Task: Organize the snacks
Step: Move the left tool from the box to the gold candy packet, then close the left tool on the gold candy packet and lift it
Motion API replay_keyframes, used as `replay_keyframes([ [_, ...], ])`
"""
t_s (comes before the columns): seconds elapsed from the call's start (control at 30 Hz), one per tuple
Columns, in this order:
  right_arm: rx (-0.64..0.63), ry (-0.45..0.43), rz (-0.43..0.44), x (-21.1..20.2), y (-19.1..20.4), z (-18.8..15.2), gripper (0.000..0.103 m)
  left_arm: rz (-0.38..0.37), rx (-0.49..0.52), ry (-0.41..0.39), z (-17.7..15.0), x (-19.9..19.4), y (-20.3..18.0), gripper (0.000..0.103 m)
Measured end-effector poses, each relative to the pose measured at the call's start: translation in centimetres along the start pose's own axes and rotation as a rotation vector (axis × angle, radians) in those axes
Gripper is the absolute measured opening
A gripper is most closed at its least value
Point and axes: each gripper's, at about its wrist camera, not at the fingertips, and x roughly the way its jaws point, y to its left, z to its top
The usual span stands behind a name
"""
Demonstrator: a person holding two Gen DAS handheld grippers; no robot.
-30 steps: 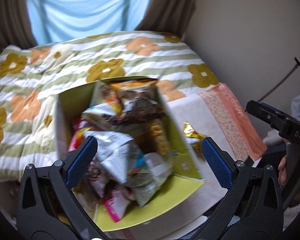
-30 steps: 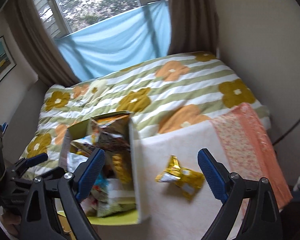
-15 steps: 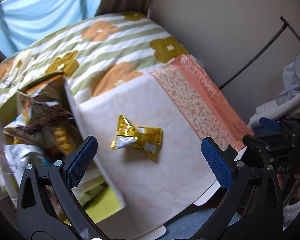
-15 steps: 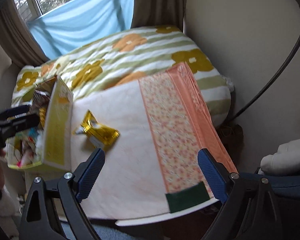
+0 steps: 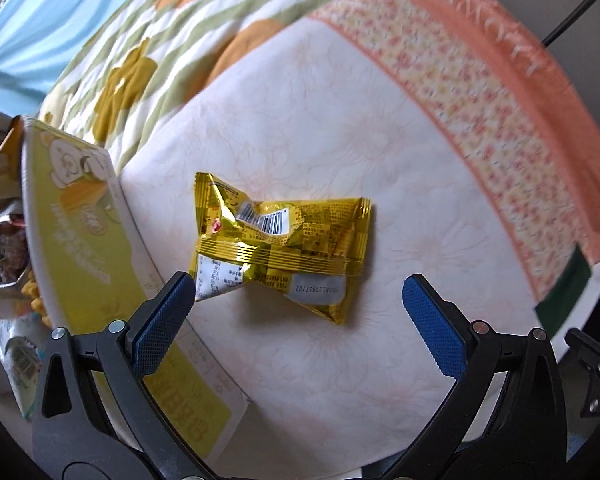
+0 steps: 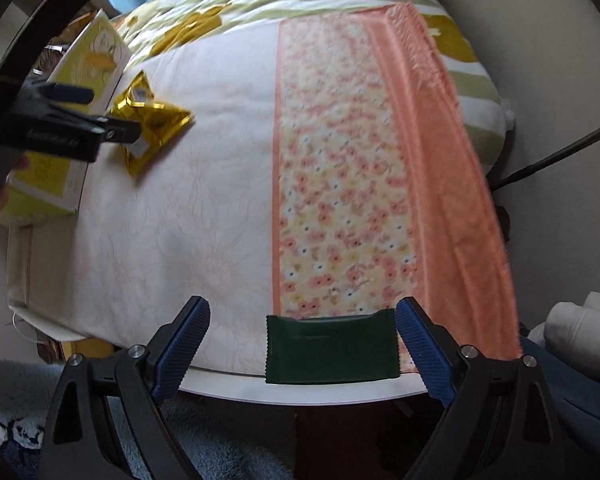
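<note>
Gold snack packet (image 5: 278, 240) just ahead of the wide-open, empty left gripper (image 5: 296, 300) — untouched.

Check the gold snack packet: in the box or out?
Out. The gold snack packet lies flat on the white cloth beside the yellow box, apart from the snacks inside.

Flower-striped quilt (image 6: 460, 76), pale blue curtain (image 5: 40, 28), beige wall (image 6: 540, 32)

Your left gripper (image 5: 296, 300) hangs with jaws spread wide above 1 gold snack packet (image 5: 280, 240), not touching it. The packet lies on the cream cloth (image 5: 340, 140), just beside the yellow snack box (image 5: 80, 240) at the cloth's left edge.
</note>
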Motion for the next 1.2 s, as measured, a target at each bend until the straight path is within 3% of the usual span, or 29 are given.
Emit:
replay_keyframes([
  [0.3,-0.013,0.044,-0.012,2.3,-0.3,-1.3,0.092,0.112,0.069,0.086,1.2,5.0,-0.9,0.103],
  [0.67,0.031,0.107,-0.012,3.6,-2.4,-1.9,0.092,0.056,0.074,0.046,2.4,5.8,0.2,0.102],
  [0.83,0.031,0.154,-0.037,4.4,-3.1,-3.0,0.092,0.031,0.028,0.002,2.6,5.5,0.5,0.091],
  [0.93,0.002,0.172,-0.063,4.9,-3.3,-3.2,0.092,0.021,0.019,-0.025,2.9,5.2,0.6,0.079],
  [1.2,-0.033,0.186,-0.101,5.6,-1.5,-3.7,0.092,0.024,0.022,-0.058,3.0,4.9,0.3,0.074],
])
